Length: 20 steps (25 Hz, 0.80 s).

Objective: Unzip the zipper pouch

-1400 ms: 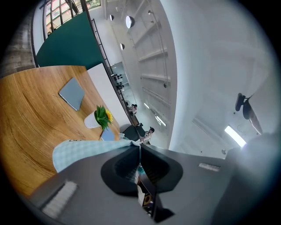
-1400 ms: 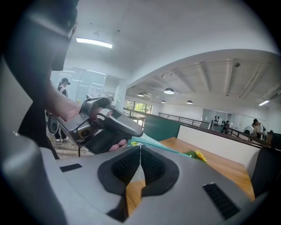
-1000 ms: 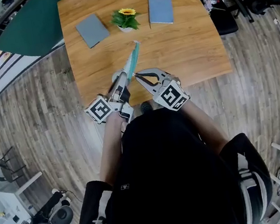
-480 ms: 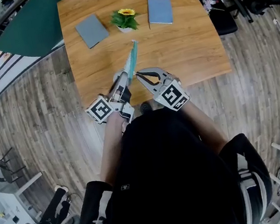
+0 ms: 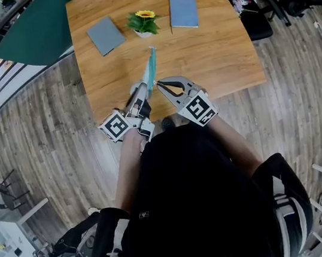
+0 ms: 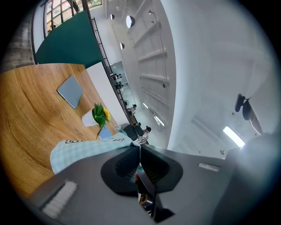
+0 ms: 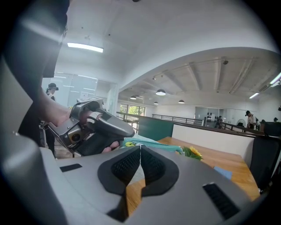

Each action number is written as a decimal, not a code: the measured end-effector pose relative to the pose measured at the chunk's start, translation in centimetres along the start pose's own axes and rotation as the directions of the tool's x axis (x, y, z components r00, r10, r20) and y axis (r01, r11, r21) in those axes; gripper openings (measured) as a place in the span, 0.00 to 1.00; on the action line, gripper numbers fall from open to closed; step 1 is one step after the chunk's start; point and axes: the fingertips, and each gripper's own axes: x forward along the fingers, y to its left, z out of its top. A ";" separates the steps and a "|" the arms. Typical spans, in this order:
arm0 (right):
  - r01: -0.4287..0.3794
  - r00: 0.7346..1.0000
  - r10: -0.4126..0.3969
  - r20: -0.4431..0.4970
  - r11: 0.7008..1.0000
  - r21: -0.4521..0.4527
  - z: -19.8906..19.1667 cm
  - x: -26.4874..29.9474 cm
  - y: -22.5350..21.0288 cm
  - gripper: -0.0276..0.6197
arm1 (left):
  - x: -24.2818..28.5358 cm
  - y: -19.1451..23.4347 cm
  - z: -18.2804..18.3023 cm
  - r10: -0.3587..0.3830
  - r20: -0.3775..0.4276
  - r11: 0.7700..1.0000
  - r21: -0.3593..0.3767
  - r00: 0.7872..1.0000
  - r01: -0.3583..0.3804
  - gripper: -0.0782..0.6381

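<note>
Pale teal checked pouch [image 5: 150, 71], thin edge up, far end pointing at flowerpot [image 5: 145, 32], near but apart.

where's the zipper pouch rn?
Head view, centre: the zipper pouch is held over the wooden table, near end at the tips of the left hand-held gripper and right hand-held gripper, far end toward the potted sunflower.

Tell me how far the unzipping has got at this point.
Done: the pouch is held up over the table, with the left gripper shut on its near end. In hand: the right gripper is shut at the pouch's edge, probably on the zipper pull, though that is too small to confirm. Left: sliding it; no opening shows.
</note>
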 end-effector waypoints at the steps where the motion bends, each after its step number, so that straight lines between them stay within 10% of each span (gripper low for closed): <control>1: 0.003 1.000 -0.003 0.002 1.000 0.010 0.0 0.0 -0.1 0.05 | 0.0 -0.1 -0.1 0.008 -0.002 1.000 -0.013 1.000 -0.008 0.12; 20: 0.066 0.998 -0.066 0.002 0.996 0.058 -0.3 -0.3 -2.3 0.05 | 0.4 -1.3 -0.5 -0.016 -0.038 0.999 0.042 0.999 0.018 0.12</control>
